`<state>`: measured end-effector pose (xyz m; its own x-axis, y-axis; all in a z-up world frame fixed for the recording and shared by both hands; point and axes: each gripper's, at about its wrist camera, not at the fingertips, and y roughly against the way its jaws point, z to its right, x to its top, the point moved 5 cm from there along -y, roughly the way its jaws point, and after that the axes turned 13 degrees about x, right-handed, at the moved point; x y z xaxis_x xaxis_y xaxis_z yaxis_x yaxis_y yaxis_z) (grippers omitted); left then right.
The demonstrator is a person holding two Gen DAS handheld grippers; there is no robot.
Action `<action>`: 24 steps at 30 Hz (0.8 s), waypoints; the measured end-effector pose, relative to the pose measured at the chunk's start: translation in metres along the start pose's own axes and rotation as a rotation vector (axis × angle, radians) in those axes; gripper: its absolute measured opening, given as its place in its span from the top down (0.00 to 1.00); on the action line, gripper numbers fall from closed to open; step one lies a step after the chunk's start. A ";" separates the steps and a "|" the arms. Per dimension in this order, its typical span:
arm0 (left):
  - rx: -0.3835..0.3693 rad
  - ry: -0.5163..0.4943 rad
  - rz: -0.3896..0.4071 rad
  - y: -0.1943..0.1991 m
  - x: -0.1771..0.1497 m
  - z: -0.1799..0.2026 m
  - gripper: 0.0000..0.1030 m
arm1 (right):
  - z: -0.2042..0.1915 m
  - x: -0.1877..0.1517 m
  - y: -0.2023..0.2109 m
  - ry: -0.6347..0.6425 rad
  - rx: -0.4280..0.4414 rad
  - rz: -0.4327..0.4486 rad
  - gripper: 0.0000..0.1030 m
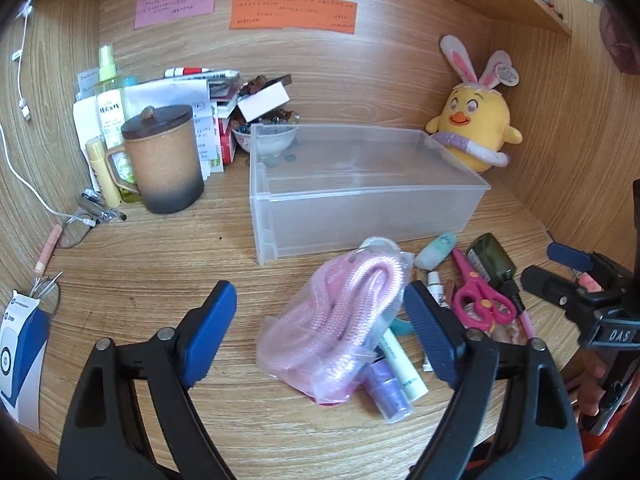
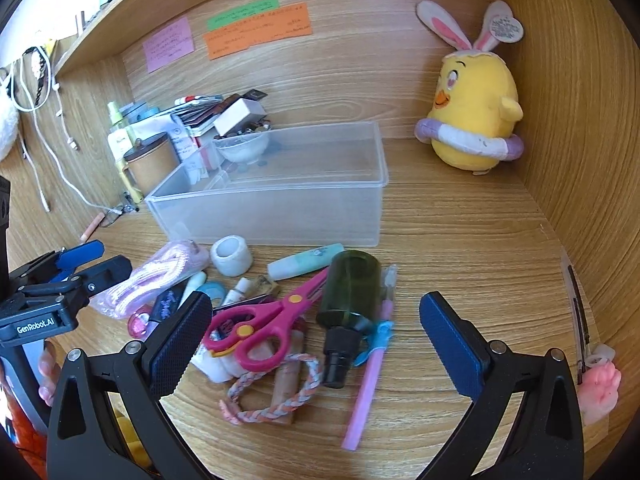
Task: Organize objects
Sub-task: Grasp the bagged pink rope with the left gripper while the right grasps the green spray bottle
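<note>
The left gripper [image 1: 320,320] is hovering with fingers spread around a bagged pink rope [image 1: 344,312], not pressing it. The right gripper [image 2: 316,344] is hanging with fingers spread over pink scissors [image 2: 260,324] and a dark green bottle [image 2: 348,300]. All three are lying on the desk [image 1: 160,260] just in front of the clear plastic bin [image 1: 360,192].

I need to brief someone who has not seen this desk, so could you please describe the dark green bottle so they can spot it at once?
Start at the clear plastic bin in the middle of the desk; a heap of small items lies in front of it. At the heap's right side, beside the pink scissors, the dark green bottle lies on its side. It is the only translucent green item there, with a black cap.
</note>
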<state>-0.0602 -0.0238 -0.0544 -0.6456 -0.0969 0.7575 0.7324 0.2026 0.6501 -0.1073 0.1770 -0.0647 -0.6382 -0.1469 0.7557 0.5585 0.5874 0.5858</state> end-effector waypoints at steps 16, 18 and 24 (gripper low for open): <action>-0.085 -0.047 -0.193 -0.056 -0.012 0.001 0.16 | 0.042 -0.007 -0.036 -0.107 0.004 -0.111 0.37; -0.104 -0.051 -0.229 -0.063 -0.014 0.004 0.16 | 0.041 -0.008 -0.040 -0.100 -0.001 -0.122 0.40; -0.127 -0.085 -0.274 -0.067 -0.016 0.013 0.17 | 0.039 -0.009 -0.049 -0.084 -0.008 -0.138 0.49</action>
<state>-0.1019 -0.0236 -0.1113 -0.8344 -0.0481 0.5491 0.5466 0.0563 0.8355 -0.1494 0.1807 -0.1116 -0.7510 -0.1580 0.6411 0.4669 0.5595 0.6848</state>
